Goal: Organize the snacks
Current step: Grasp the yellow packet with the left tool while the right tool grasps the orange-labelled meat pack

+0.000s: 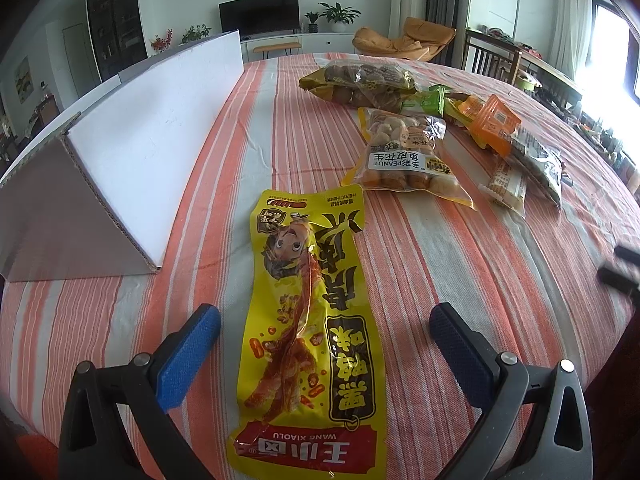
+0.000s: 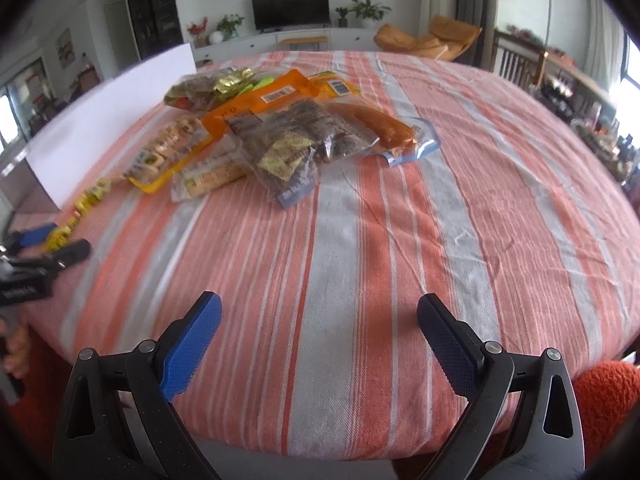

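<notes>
We held the left gripper [image 1: 324, 326] spread wide, its pads on either side of the yellow pouch [image 1: 308, 320] but touching nothing; the pouch lay flat on the striped cloth [image 1: 460, 280], near us, with the box [image 1: 132, 152] just to its left. The right gripper [image 2: 320, 316] was likewise spread and empty over bare cloth, well apart from the pile [image 2: 280, 132] at the far left of its view.

We judged the main risk to be the pouch itself; it was thin, slick and flat against the cloth, so closing pads might slide over it or pinch the cloth up with it; a grip at one end would let the long bag droop and catch on the box wall. The pile overlapped, so pulling one bag could drag its neighbours.

We counted one box, two grippers and one yellow pouch apart from the rest; in the pile we made out about six bags in the left view, among them the peanut bag [image 1: 404, 156], though overlap and blur kept the count uncertain.
</notes>
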The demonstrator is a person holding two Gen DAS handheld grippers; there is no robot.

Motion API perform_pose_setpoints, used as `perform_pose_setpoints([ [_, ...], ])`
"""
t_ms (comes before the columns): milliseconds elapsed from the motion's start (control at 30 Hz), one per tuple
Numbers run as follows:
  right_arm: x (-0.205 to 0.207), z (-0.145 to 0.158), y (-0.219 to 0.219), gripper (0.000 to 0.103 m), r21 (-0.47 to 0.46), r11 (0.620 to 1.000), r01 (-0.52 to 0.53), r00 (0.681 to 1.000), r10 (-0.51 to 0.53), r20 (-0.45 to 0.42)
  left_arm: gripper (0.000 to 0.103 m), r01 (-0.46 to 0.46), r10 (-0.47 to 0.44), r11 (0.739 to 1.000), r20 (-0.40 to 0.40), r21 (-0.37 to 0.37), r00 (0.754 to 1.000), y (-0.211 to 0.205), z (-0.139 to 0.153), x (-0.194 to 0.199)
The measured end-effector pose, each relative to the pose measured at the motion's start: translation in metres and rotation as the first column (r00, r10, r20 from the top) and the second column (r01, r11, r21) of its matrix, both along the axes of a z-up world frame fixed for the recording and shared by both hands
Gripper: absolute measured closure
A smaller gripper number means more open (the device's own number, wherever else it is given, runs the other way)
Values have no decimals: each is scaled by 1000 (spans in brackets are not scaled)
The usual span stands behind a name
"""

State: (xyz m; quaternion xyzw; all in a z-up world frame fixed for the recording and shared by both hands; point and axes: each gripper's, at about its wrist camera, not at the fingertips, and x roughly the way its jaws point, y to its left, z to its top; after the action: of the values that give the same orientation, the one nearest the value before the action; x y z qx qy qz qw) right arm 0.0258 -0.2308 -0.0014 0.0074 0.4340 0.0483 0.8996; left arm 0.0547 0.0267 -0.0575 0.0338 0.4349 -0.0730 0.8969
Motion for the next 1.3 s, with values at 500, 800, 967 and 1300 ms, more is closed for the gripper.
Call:
perform_pose_setpoints([
  [500,166,21,19,4,54,893,-447,863,447,-236,0,16,-16,1000,-6,-1,1000,0,-1,3],
  [800,140,36,42,5,62,872,-486,827,482,-288,0,29,-29,1000,-70,-5,997,3,0,6],
  [967,136,10,70,5,47,798,-600,735,574,-361,0,-8,1,998,-110,-62,994,23,4,-2],
  [1300,105,-8,95,15,-74,796,-601,748,527,-403,47,34,-33,999,-101,10,994,8,6,-8],
])
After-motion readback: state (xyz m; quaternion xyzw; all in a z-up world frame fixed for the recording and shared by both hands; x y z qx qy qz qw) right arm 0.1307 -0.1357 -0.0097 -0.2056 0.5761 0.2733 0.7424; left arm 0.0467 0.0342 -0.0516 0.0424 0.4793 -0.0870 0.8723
